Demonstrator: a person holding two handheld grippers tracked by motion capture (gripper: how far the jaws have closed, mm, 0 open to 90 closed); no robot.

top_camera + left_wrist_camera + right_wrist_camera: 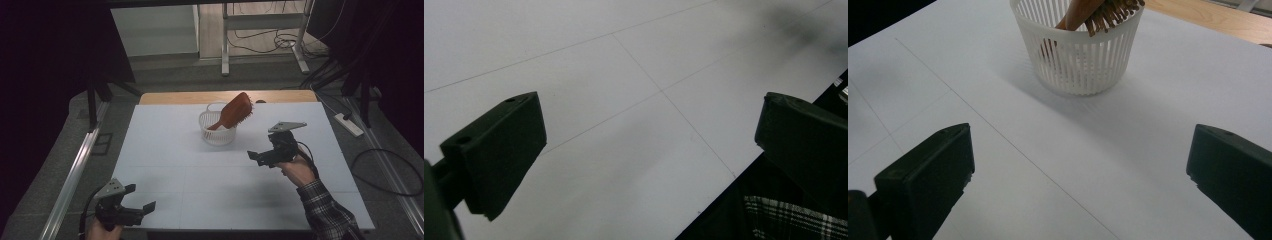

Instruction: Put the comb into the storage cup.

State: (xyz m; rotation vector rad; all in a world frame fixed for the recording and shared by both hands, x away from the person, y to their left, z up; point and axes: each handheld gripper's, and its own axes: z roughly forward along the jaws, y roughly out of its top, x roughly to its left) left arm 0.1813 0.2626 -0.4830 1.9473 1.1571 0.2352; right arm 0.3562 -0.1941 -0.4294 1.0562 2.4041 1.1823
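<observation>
Brown hairbrush (235,111) leans in white basket (216,134), far centre of counter (165,145). Right claw (261,156) released, near basket. Left claw (140,198) released, near-left edge.

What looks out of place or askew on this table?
The brown wooden hairbrush stands handle-down in the small white slatted plastic basket, tilted, its bristled head leaning well out over the rim. Nothing appears spilled or damaged.
</observation>
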